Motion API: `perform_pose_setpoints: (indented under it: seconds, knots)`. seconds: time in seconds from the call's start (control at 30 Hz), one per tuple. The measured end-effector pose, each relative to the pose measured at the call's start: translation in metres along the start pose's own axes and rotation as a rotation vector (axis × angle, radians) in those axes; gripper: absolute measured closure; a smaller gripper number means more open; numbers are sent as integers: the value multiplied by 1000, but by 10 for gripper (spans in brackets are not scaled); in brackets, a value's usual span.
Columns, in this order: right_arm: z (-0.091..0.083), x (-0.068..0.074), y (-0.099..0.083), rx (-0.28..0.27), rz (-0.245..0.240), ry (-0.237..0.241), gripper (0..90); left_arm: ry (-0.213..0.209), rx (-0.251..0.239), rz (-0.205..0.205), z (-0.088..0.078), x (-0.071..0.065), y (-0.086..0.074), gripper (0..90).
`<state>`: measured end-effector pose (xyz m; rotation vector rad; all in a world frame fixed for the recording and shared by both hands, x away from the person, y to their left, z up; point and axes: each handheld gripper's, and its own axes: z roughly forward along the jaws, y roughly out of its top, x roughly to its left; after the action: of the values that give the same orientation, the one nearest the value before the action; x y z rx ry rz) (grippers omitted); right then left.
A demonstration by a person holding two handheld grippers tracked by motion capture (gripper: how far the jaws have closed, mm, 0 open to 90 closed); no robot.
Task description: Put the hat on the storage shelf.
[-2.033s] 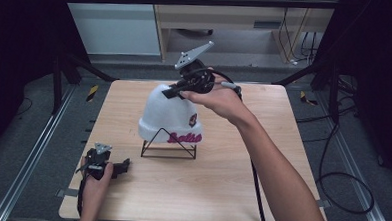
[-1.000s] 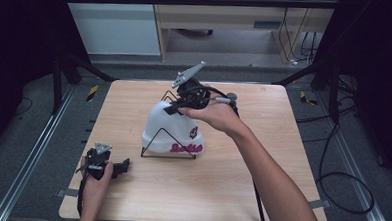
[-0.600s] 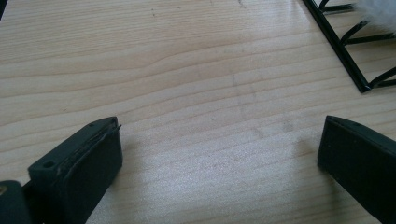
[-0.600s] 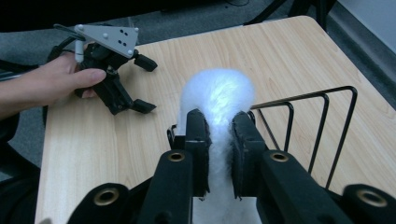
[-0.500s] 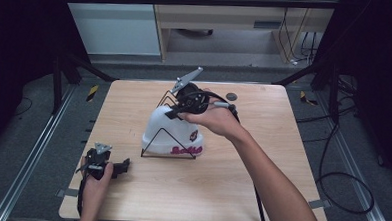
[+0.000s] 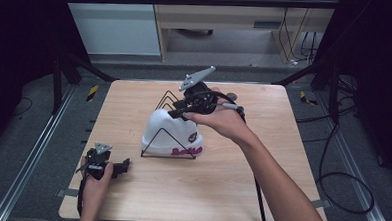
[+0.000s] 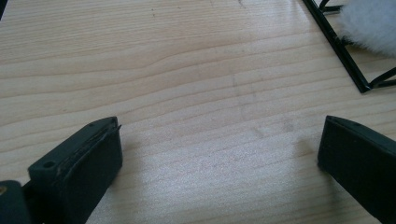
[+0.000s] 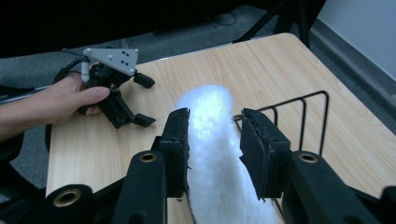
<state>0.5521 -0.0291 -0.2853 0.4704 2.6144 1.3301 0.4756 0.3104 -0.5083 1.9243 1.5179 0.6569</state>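
A white fluffy hat with pink lettering hangs over a black wire rack in the middle of the wooden table. My right gripper is at the hat's top; its jaws have just been opening. In the right gripper view the hat lies between the parted pads of the right gripper, and the rack stands behind. My left gripper rests on the table at the front left, open and empty. Its own view has the left gripper wide over bare wood, with the hat and rack at the upper right.
Black frame posts stand beside the table's far corners. A cable loops on the floor to the right. A shelf unit stands behind the table. Bare wood lies in front of and to the right of the rack.
The right gripper has come down with the hat, which has sunk onto the rack. Its jaws have parted around the hat's top. The left gripper has stayed put.
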Motion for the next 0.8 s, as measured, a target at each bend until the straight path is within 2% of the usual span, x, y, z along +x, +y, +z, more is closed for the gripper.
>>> perform_pose_setpoints:
  seconds: [0.17,0.37,0.43,0.47,0.5,0.7,0.73,0.77,0.8]
  knots:
    - [-12,-2,-9,-10,28,-42,572,0,0,0,0,0,0,0]
    - [-28,-7,-21,-23,87,-123,441,0,0,0,0,0,0,0]
    - [-33,-8,-25,-39,103,-165,384,0,0,0,0,0,0,0]
    - [-39,-9,-29,-38,118,-211,312,0,0,0,0,0,0,0]
    - [-39,-9,-29,-38,118,-211,312,0,0,1,0,0,0,0]
    - [-55,-11,-47,-44,166,-360,189,0,0,0,0,0,0,0]
    - [-60,-11,-55,-56,182,-403,160,0,0,0,0,0,0,0]
    - [-60,-11,-55,-56,182,-403,160,0,0,0,0,0,0,0]
    - [-65,-12,-65,-71,199,-436,128,0,0,0,0,0,0,0]
